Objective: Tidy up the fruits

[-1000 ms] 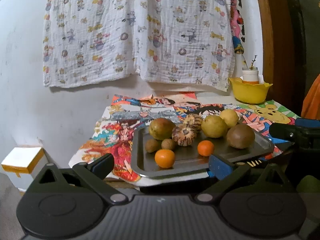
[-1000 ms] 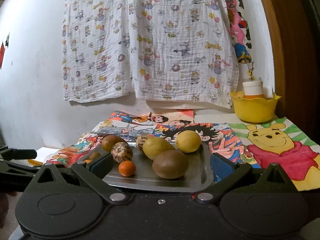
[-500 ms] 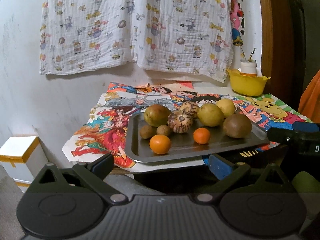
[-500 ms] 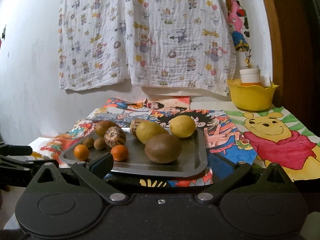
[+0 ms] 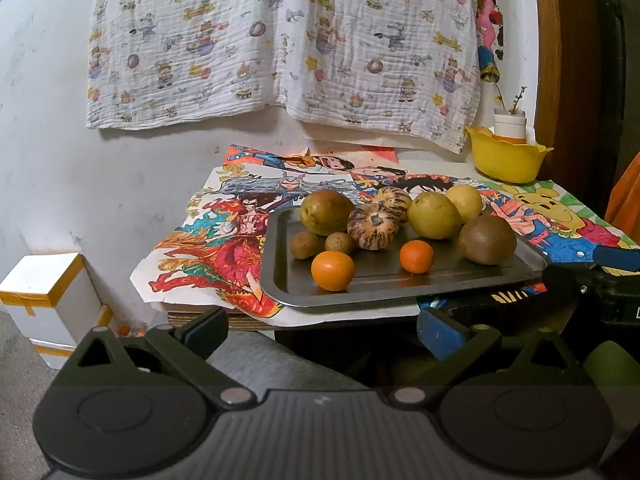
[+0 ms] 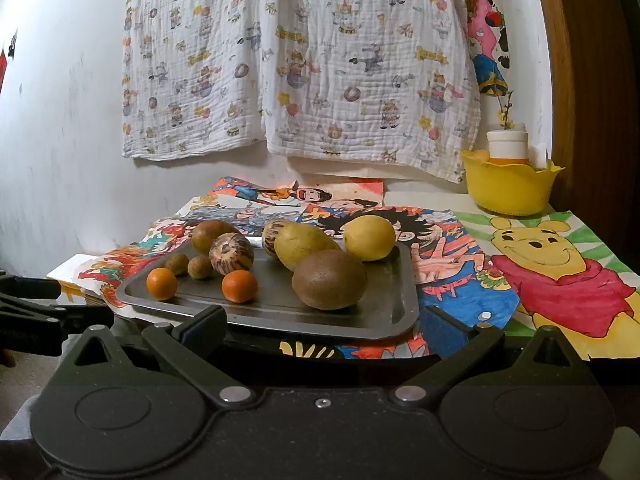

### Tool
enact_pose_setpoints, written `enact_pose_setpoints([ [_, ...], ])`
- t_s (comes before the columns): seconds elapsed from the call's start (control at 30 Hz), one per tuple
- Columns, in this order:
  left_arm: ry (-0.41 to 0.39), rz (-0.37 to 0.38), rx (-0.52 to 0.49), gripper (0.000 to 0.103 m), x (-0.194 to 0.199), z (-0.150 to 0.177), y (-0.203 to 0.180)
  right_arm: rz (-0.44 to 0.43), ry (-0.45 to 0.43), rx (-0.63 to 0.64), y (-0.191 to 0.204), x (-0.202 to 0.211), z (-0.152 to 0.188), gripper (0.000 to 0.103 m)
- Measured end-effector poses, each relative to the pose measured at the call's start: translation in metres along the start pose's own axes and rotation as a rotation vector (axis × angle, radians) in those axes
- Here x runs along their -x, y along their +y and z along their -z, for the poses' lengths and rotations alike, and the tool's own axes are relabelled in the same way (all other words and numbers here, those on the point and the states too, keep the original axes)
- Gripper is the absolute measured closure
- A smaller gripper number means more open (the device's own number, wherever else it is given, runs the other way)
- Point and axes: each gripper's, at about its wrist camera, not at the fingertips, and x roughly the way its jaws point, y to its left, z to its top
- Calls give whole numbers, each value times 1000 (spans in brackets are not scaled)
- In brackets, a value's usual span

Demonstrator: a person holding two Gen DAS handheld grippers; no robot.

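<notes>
Both the left gripper and right gripper hang wide apart, holding nothing, just short of the table. All the fruits sit on the metal tray.

One tray — two oranges, two striped fruits, two small brown ones.

Two oranges, striped, brown and yellow-green fruits lie loosely clustered on a steel tray.
</notes>
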Motion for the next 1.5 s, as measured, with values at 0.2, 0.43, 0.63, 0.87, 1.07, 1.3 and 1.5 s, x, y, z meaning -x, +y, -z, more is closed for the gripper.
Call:
enact_pose_setpoints([
  [0.2,0,-1,2,0,0,-1,0,-1,1,-1,0,0,0,1],
  [0.43,-3,0,5,0,1,-2,0,0,0,0,1,0,0,1],
  [0.63,-2,-2,4,0,1,-2,0,1,-5,4,0,1,-1,1],
  [0.87,-8,-3,6,0,3,-4,1,7,-17,2,-2,3,-4,1],
  [1.07,-11,-4,6,0,3,-4,0,9,-18,4,-2,3,-4,1],
  [1.3,-12,-8,11,0,2,-5,1,7,-18,3,-1,3,-4,1],
  [1.5,-3,-17,11,0,1,-4,0,17,-26,9,-1,3,-5,1],
])
